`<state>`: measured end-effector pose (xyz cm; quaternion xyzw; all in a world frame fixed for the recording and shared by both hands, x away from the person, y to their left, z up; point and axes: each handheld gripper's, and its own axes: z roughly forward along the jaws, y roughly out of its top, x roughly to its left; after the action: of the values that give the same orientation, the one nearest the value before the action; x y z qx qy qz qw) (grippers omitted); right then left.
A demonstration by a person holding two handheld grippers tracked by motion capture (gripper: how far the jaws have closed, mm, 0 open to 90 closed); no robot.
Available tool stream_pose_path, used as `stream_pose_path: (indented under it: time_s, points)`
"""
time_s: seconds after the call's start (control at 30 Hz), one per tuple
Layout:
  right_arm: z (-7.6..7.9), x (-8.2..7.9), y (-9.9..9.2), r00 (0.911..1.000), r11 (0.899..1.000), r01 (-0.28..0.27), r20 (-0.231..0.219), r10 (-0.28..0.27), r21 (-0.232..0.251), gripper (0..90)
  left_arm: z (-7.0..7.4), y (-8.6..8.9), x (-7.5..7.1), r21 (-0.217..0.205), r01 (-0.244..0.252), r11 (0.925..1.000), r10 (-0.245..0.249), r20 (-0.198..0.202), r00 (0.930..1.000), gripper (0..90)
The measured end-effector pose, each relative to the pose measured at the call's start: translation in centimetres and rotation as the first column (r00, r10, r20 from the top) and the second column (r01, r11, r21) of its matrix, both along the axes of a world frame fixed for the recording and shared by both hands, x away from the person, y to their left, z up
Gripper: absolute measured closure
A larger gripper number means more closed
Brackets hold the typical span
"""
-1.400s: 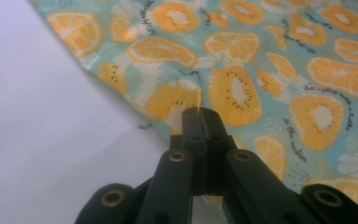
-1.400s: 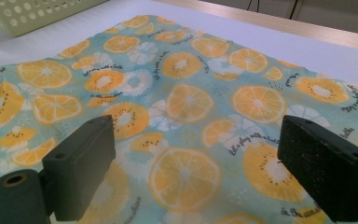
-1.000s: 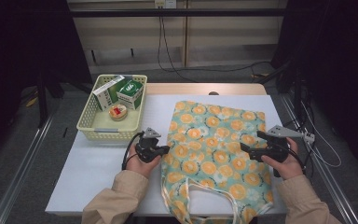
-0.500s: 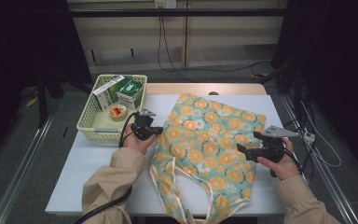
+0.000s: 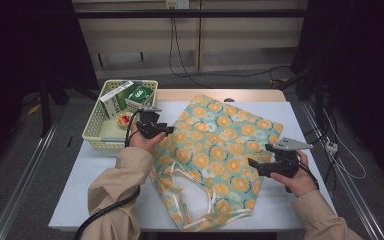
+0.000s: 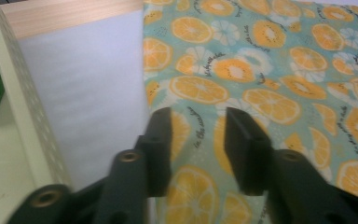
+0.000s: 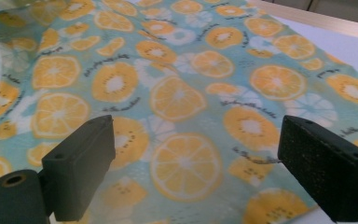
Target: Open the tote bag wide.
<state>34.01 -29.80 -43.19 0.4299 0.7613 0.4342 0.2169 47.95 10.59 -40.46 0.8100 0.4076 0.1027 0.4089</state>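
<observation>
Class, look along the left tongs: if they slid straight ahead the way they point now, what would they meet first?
Most likely the orange-print bag. The left tongs stand open just over its edge, and the cloth spreads ahead of them; how high they sit above it is unclear.

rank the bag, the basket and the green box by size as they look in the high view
1. bag, by far the largest.
2. basket.
3. green box, smallest; it stands inside the basket.
</observation>
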Motion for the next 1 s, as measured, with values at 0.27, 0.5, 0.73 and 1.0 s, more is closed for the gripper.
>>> stream_pose_path:
  time_s: [0.27, 0.5, 0.73, 1.0]
  points:
    - [0.1, -0.3, 3.3, 0.9955, 0.996, -0.084, -0.044, 0.084, 0.019, 9.5, 1.2, 0.6, -2.4, -0.035, 0.056, 0.9978, -0.056, 0.006, 0.9984, 33.6]
    - [-0.1, -0.6, 5.9, 0.9855, 0.988, -0.152, -0.073, 0.153, 0.013, 9.5, 1.7, 1.9, -4.5, -0.039, 0.088, 0.9954, -0.087, 0.018, 0.996, 19.9]
    - [-0.1, -1.0, 7.9, 0.9669, 0.971, -0.238, -0.089, 0.239, 0.028, 9.6, 1.5, 3.1, -6.5, -0.035, 0.093, 0.9951, -0.091, 0.055, 0.9943, 14.5]
    - [0.0, -1.5, 9.6, 0.9479, 0.954, -0.3, -0.104, 0.301, 0.027, 16.8, 0.9, 3.9, -8.5, -0.047, 0.098, 0.994, -0.095, 0.076, 0.9926, 11.9]
